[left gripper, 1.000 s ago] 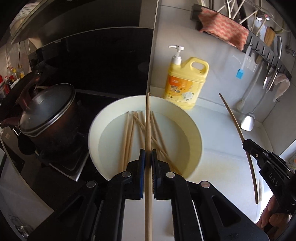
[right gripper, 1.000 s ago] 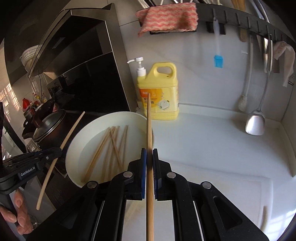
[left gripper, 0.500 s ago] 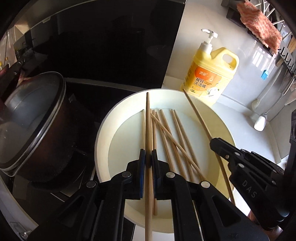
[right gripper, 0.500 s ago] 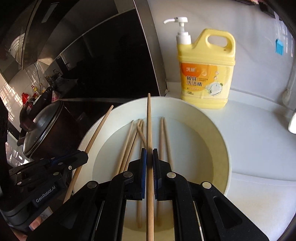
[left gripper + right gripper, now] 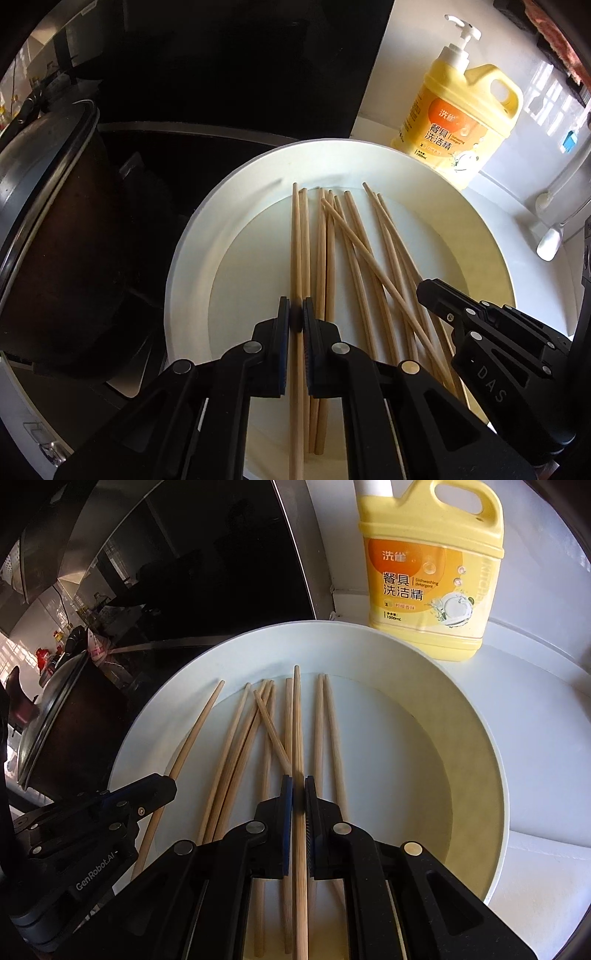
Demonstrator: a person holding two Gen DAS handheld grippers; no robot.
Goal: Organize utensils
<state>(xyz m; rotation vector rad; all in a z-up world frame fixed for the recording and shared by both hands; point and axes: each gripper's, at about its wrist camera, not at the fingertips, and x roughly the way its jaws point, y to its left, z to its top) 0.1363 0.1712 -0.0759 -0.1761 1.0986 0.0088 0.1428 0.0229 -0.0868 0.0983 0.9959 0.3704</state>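
The left tool (image 5: 294, 317) pinches one chopstick (image 5: 295, 240) over the big white bowl (image 5: 192, 240). The right tool (image 5: 298, 792) pinches another chopstick (image 5: 297, 720) over the same bowl. Both held sticks point down into it. More chopsticks (image 5: 351, 251) lie loose in the bowl, some crossing. A yellow soap bottle (image 5: 432, 576) stands on the bench (image 5: 546, 720) just behind the bowl. A dark pot (image 5: 48, 221) sits to the left.
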